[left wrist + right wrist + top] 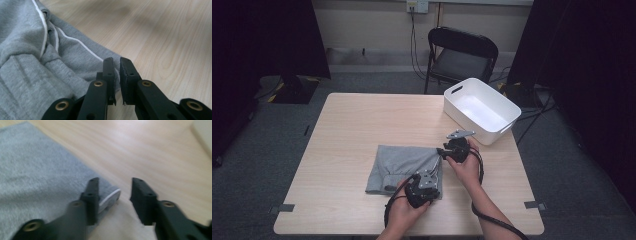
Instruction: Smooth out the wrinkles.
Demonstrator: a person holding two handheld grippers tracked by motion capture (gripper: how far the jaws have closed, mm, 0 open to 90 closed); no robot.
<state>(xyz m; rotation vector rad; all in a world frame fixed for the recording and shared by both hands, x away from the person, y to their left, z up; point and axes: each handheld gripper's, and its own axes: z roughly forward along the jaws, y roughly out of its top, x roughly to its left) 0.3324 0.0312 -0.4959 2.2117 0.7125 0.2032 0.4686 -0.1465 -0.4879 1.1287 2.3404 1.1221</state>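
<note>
Left gripper (117,67) jaws nearly shut; right gripper (113,192) jaws apart

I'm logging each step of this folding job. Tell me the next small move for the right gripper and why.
Probably close the right gripper on the corner of the grey garment. Its jaws stand apart with the white-edged corner lying between them, not yet pinched, while the left gripper is already nearly shut on the garment's near edge.

The left gripper (117,72) has its jaws nearly together, pinching the edge of the grey garment (30,65) at its corner. The garment, with white piping, lies left of the jaws; bare wooden table (162,37) spreads right of them.
</note>
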